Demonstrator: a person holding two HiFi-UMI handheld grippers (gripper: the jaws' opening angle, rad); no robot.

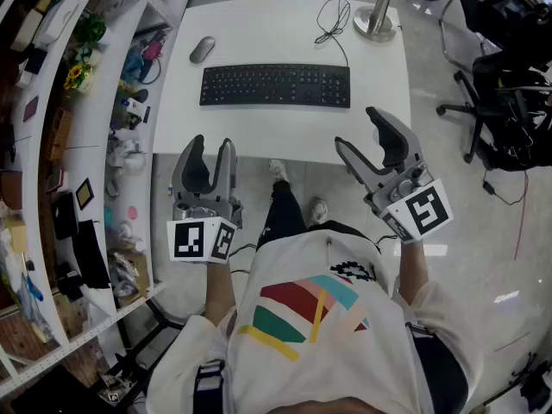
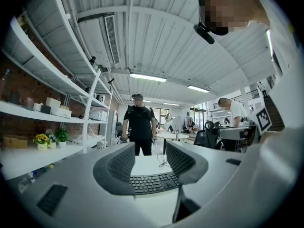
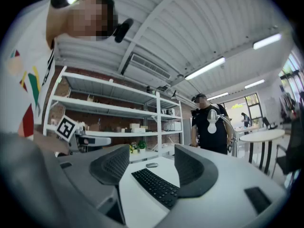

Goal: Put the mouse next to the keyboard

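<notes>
A grey mouse [image 1: 202, 49] lies on the white table [image 1: 259, 128], up and to the left of the black keyboard [image 1: 276, 85]. In the right gripper view the mouse [image 3: 152, 165] sits past the far end of the keyboard [image 3: 156, 186]. My left gripper [image 1: 212, 158] hovers open and empty in front of the table's near edge, left of centre; its own view looks along the keyboard [image 2: 152, 182]. Over the near edge on the right, my right gripper [image 1: 369, 138] is open and empty too. Both grippers are well short of the mouse.
A lamp base [image 1: 377, 20] with a black cable [image 1: 332, 20] stands at the table's far right. White shelving [image 1: 78, 102] with clutter runs along the left. An office chair [image 1: 496, 76] is to the right. A person in black [image 2: 138, 123] stands beyond the table.
</notes>
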